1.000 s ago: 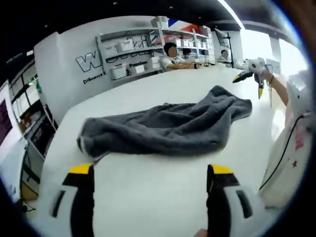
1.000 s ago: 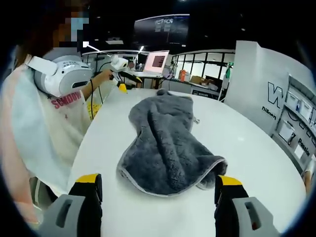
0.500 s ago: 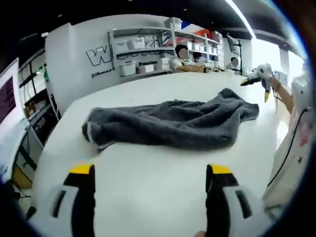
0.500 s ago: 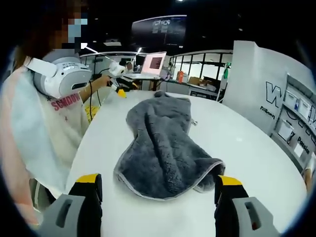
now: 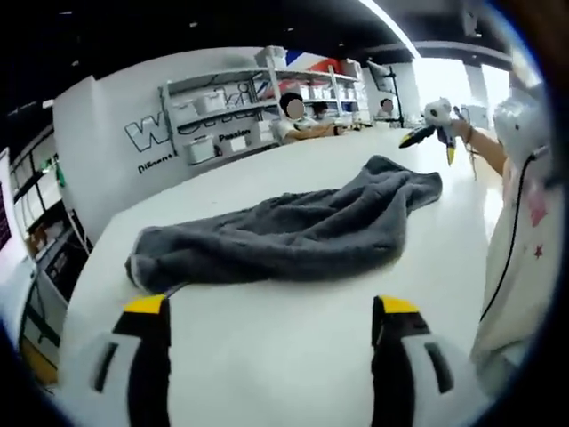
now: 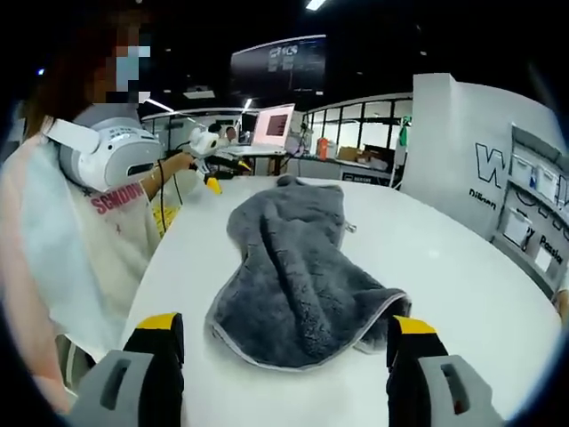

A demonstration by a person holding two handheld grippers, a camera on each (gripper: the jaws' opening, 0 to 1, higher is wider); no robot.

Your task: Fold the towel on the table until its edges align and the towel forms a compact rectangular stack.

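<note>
White bench (image 5: 293, 356) (image 6: 444, 267) underneath everything, broad and round-edged. On it, grey towel (image 5: 293, 233) (image 6: 293, 276), rumpled and stretched long, unfolded, lying in the same place as a second ago; only the cameras shifted, so in the left gripper view the towel now sits a little lower and nearer than half a second back. In the right gripper view, near end bunched with a pale hem, just beyond the jaws. Beside the bench, person in a white printed shirt (image 6: 80, 240) (image 5: 524, 222), as before. Shelving with white boxes (image 5: 222, 116) along the far wall. Laptop with lit screen (image 6: 271, 124) on a desk behind.

Left tool (image 5: 271, 307) spread wide, jaws apart, gripping nothing, above bare bench short of the towel's long edge. Right tool (image 6: 284, 325) likewise wide open and empty, jaws either side of the towel's near end, not touching it. Right tool also visible far off in the left gripper view (image 5: 436, 133), raised beyond the towel's far end, slightly lower in frame than earlier.
</note>
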